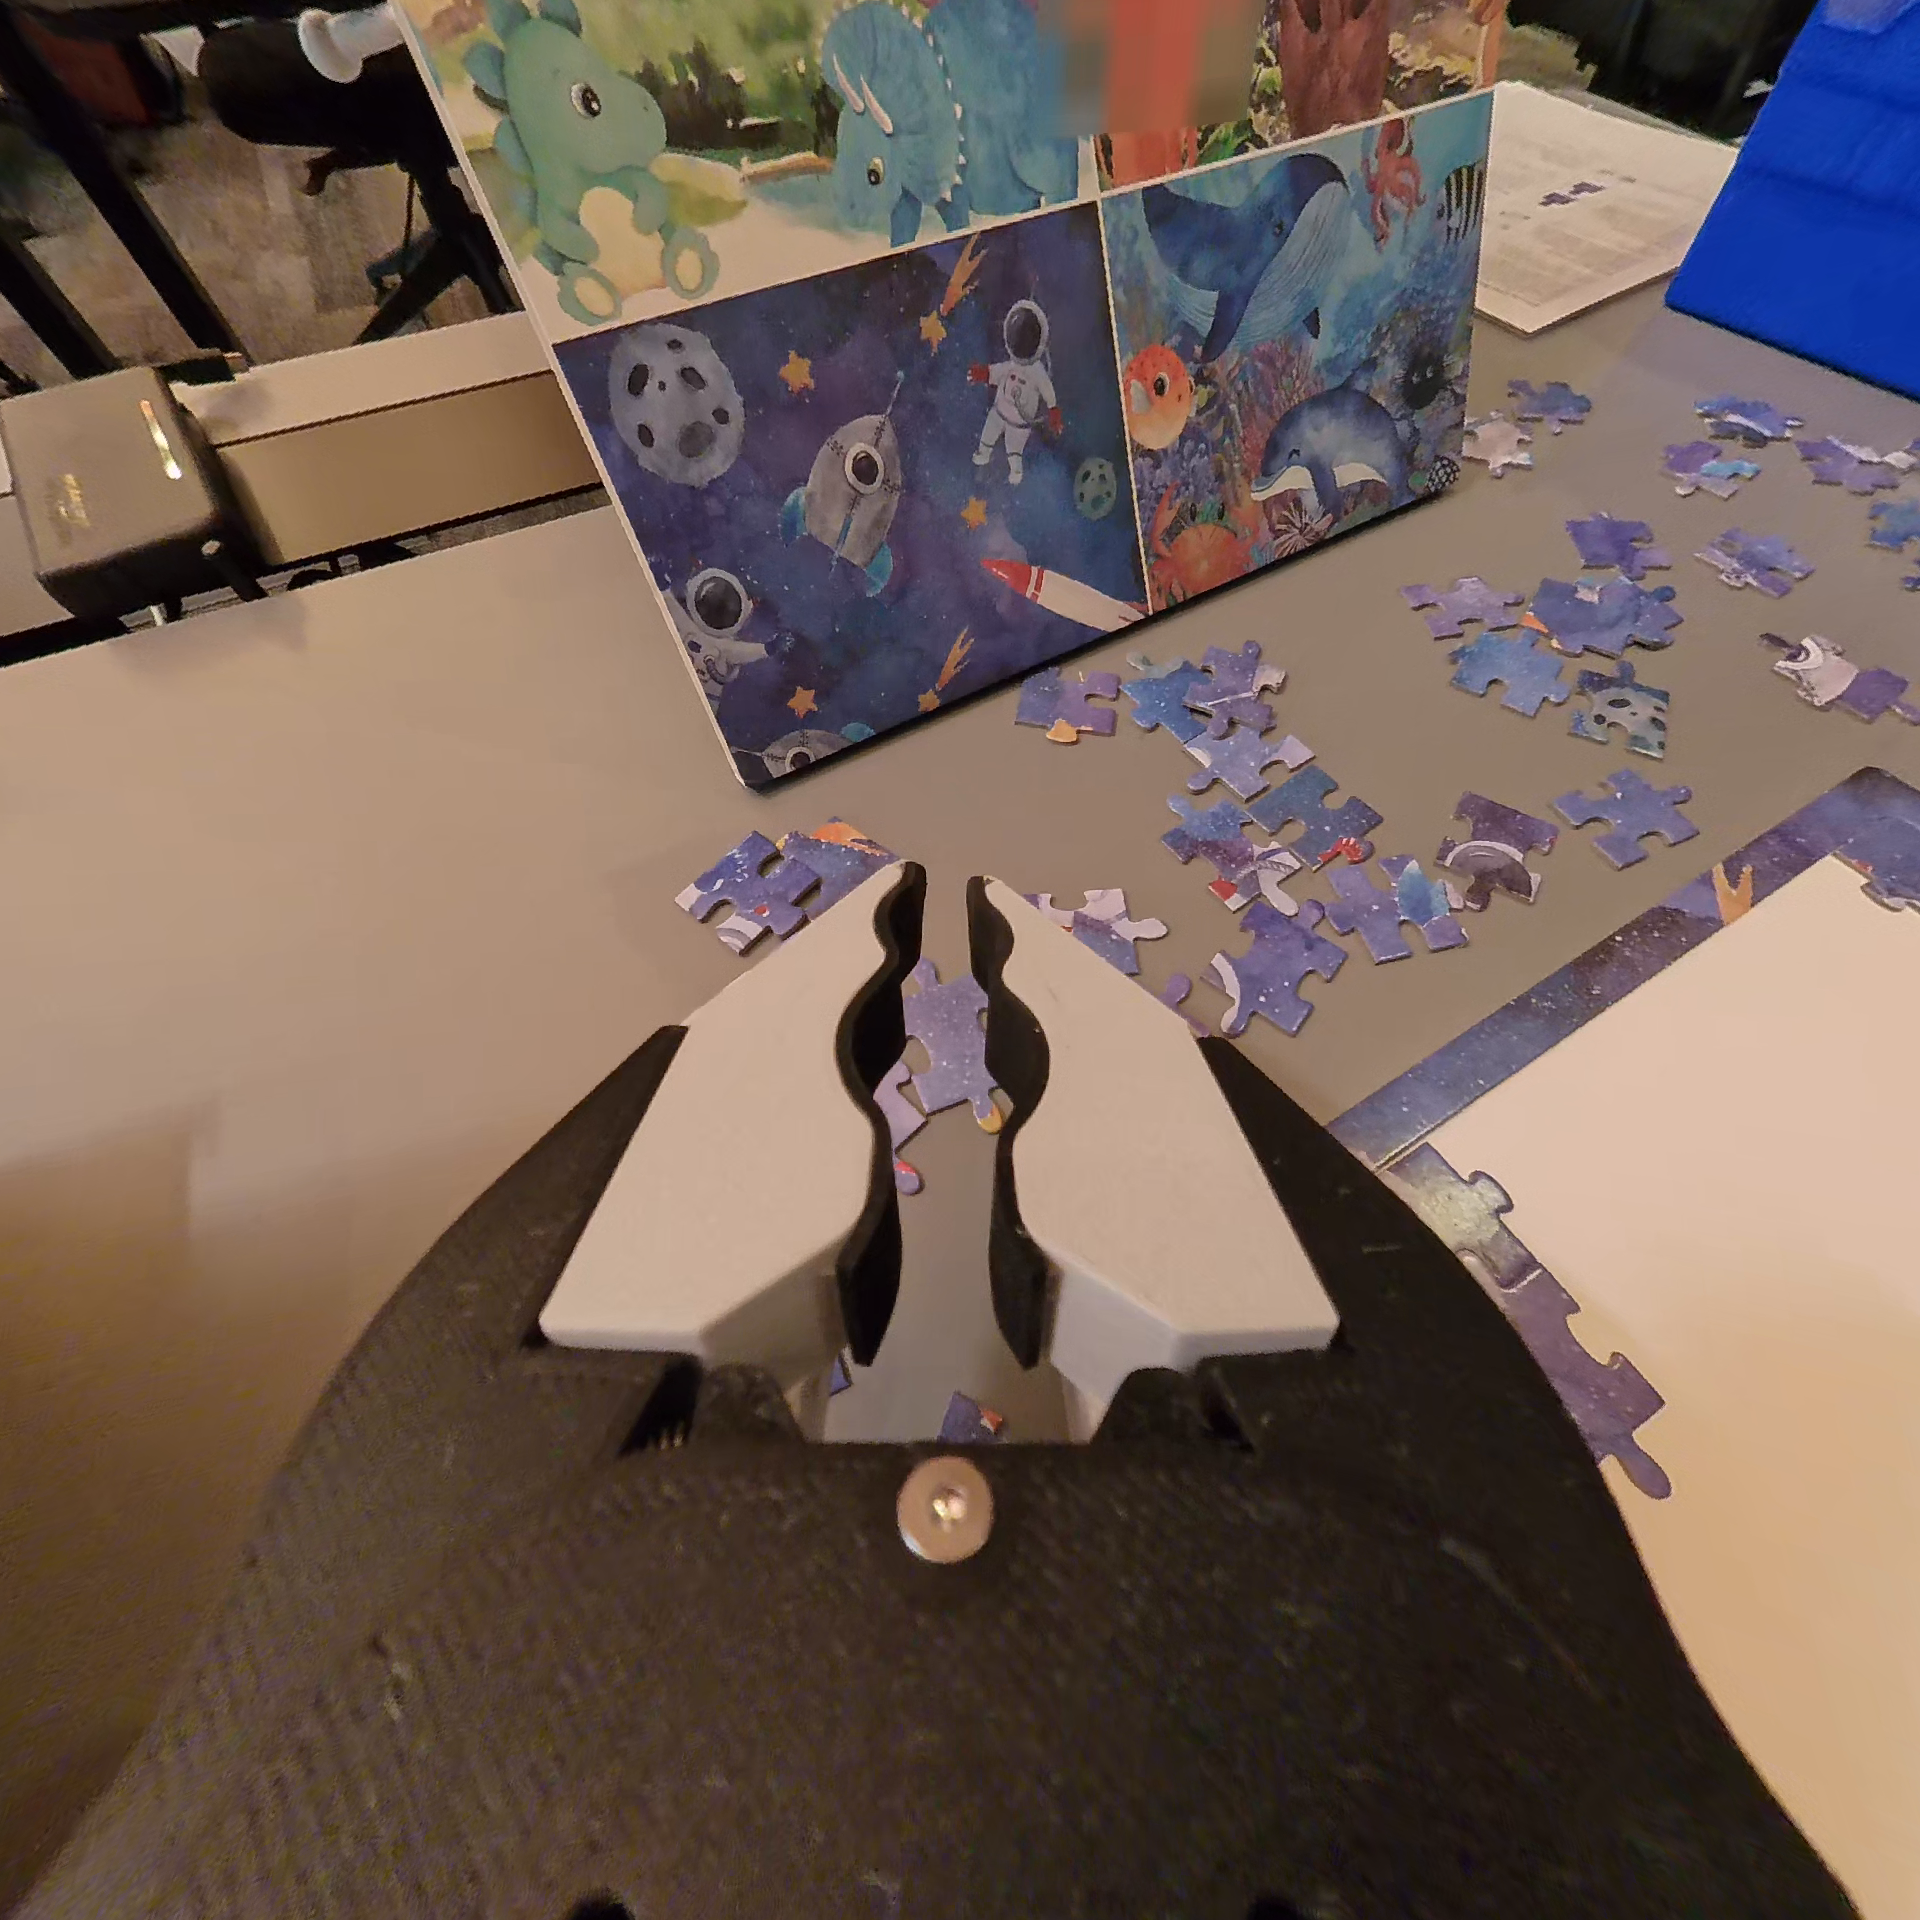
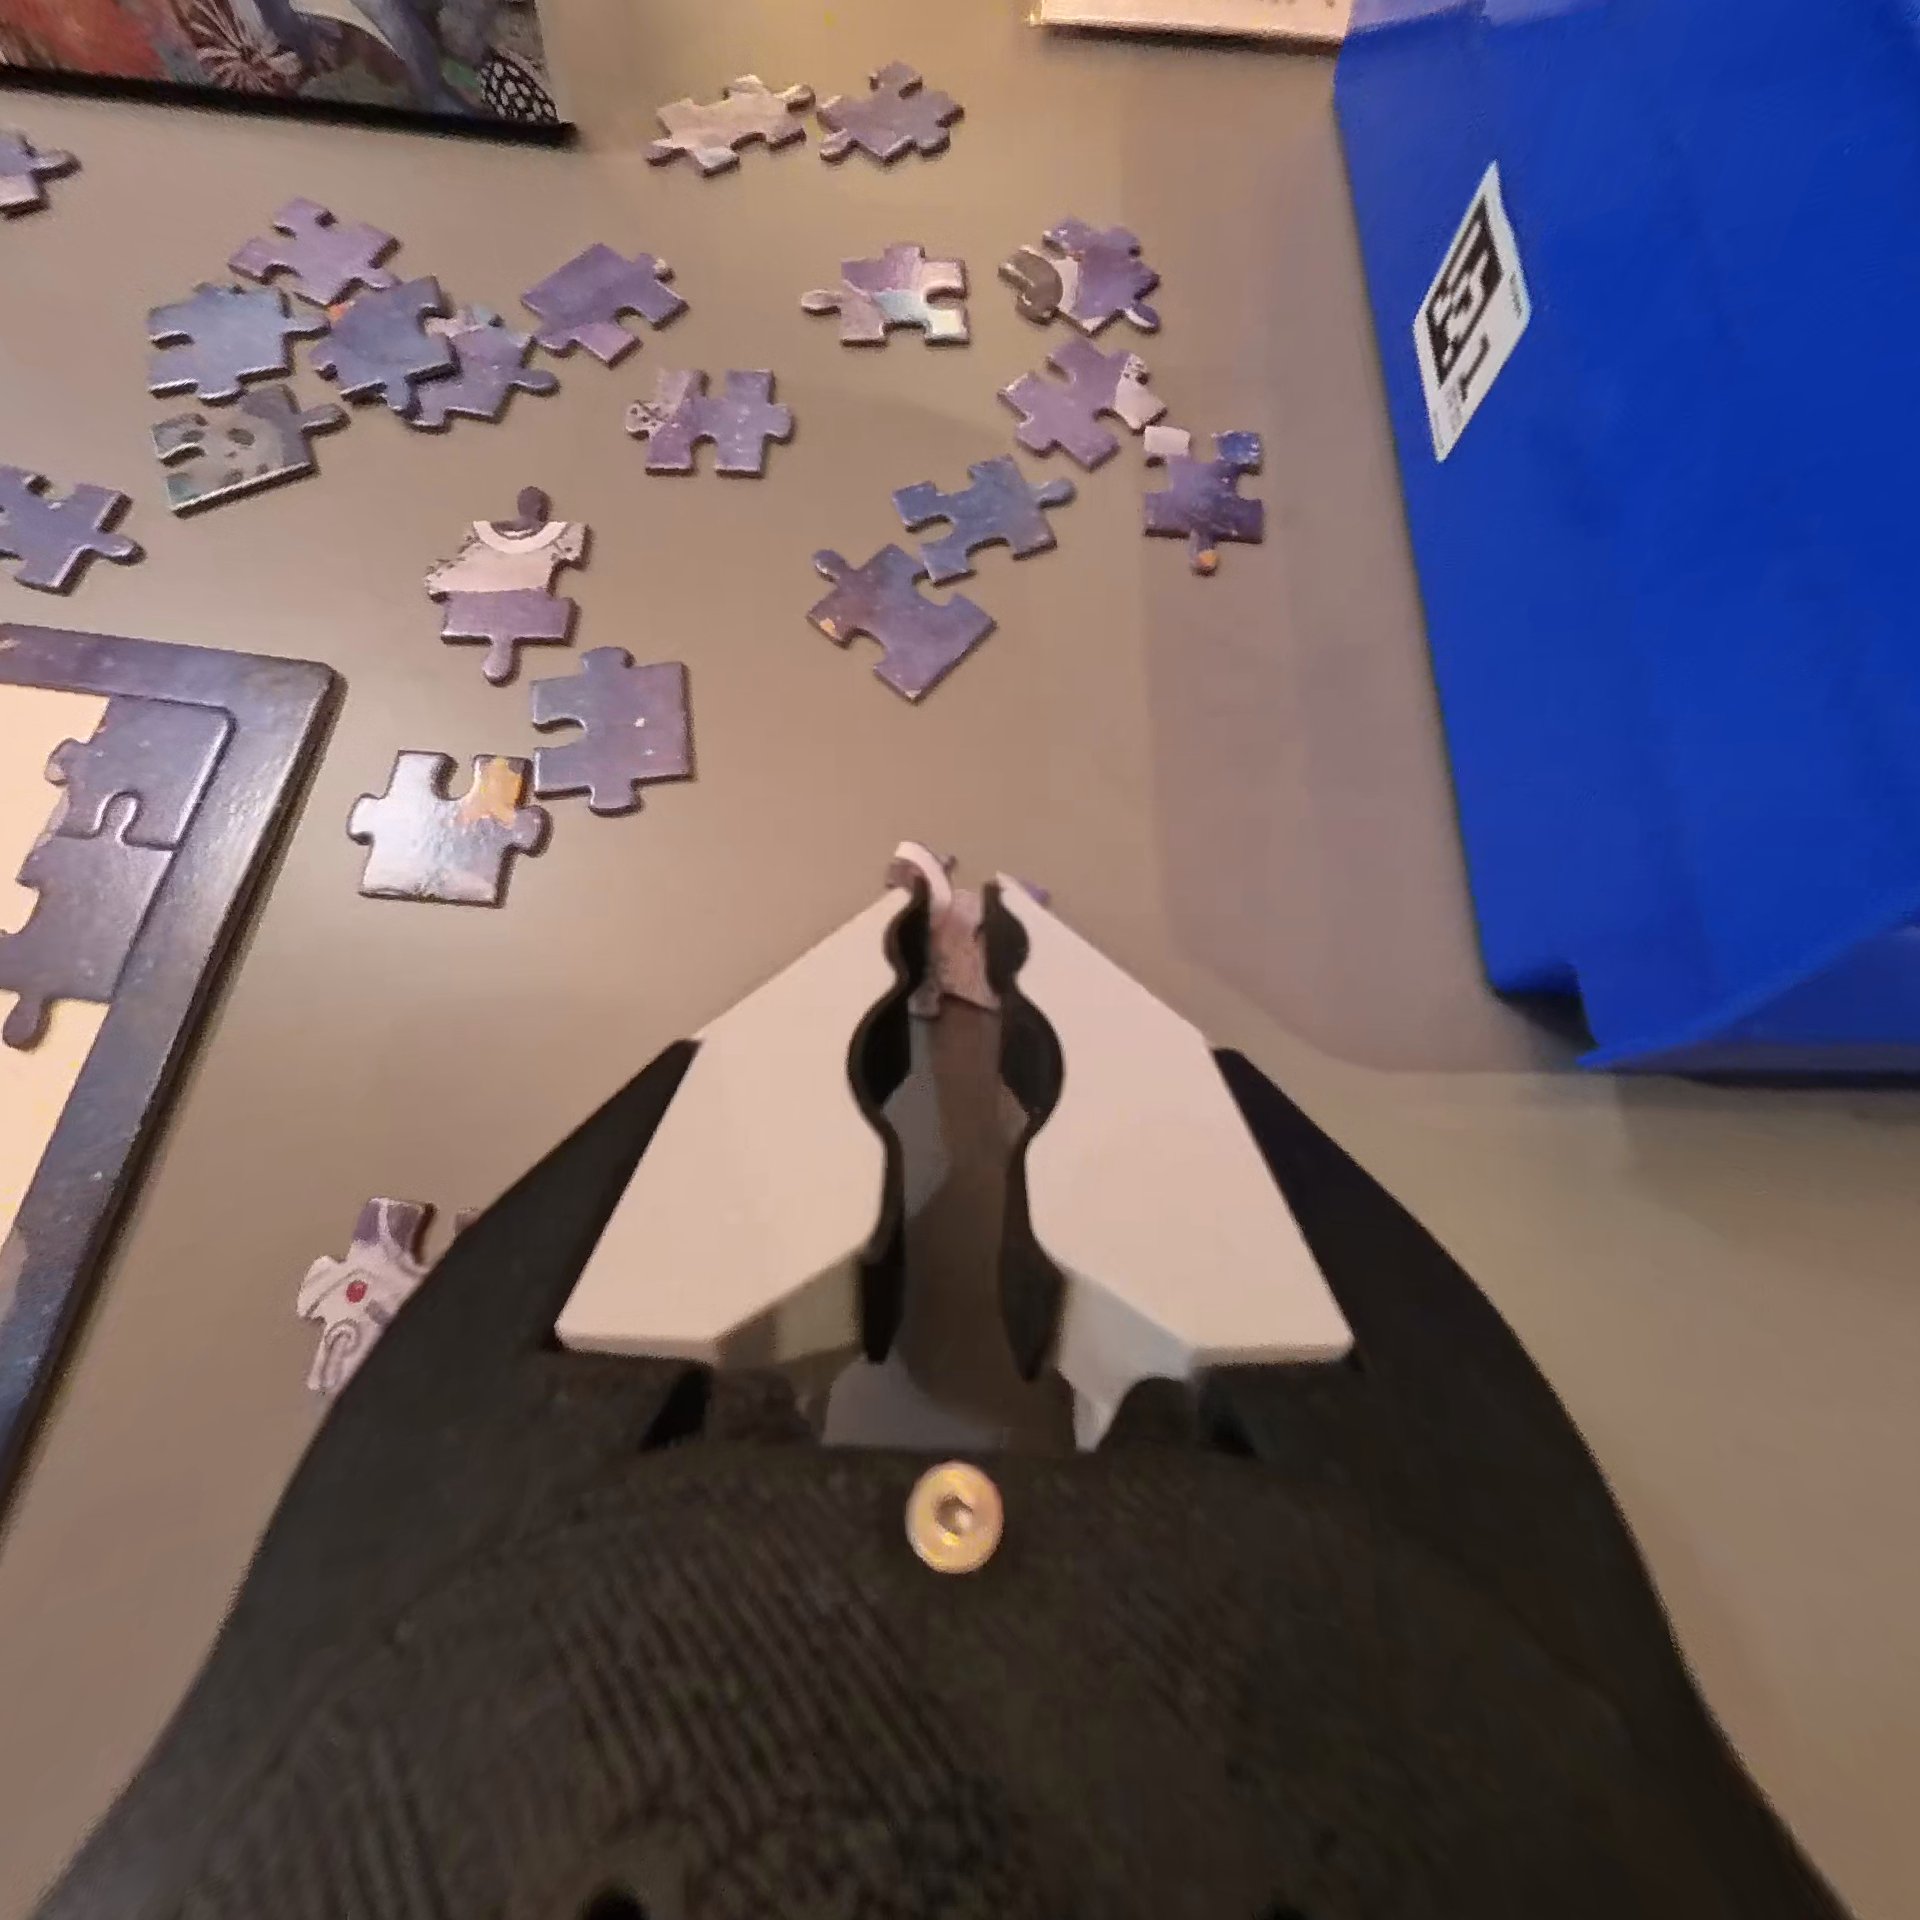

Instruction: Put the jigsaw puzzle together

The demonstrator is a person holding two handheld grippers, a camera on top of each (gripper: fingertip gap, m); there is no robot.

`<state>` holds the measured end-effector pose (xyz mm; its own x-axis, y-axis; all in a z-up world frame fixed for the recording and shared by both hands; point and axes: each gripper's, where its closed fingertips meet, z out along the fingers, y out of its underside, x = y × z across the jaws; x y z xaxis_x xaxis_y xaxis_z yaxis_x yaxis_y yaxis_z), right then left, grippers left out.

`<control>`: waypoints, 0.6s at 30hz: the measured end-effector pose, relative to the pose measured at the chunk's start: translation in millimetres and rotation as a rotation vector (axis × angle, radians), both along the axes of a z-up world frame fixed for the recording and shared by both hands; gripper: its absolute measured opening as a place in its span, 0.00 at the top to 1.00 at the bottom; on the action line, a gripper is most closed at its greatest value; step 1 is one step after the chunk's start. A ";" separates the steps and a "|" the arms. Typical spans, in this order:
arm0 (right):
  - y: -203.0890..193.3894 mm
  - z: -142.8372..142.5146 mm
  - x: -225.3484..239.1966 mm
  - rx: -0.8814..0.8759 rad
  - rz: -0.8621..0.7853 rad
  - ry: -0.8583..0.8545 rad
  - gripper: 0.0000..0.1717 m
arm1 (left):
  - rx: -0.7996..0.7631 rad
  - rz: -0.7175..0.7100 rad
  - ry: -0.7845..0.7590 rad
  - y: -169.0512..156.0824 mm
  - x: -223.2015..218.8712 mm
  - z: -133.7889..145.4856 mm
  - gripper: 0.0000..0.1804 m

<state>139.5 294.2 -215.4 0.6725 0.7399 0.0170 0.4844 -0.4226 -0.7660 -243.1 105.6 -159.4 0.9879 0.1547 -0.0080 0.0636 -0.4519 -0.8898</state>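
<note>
A grey table (image 1: 312, 831) spreads ahead of the tongs; beyond its far-left edge, dark chair legs (image 1: 416, 260) stand on dim carpet (image 1: 239, 208).

Left gripper (image 1: 945, 894) and right gripper (image 2: 951, 894): ribbed black printed bodies, pale grey wedge fingers (image 1: 758, 1122), wavy black pads (image 2: 883, 1029), one silver screw (image 1: 943, 1509) each

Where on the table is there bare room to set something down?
Bare table lies left of the picture box. Another bare strip lies between the loose pieces and the blue box. It is crowded between the picture box and puzzle frame.
</note>
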 end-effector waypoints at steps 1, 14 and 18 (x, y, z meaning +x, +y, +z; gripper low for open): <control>-0.7 1.6 -1.1 0.008 0.005 0.005 0.96 | 0.001 0.000 0.000 0.1 0.2 0.0 0.97; 3.2 -4.4 4.5 -0.038 -0.097 -0.017 0.77 | -0.003 -0.003 0.001 0.5 0.9 -0.9 0.96; -1.4 -4.5 -5.3 -0.041 -0.056 -0.023 0.82 | 0.001 -0.003 -0.003 0.4 1.0 -0.1 0.96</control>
<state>134.2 292.8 -219.9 0.7127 0.7015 0.0031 0.4761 -0.4805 -0.7365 -242.1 106.0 -159.5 0.9885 0.1514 -0.0044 0.0652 -0.4513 -0.8900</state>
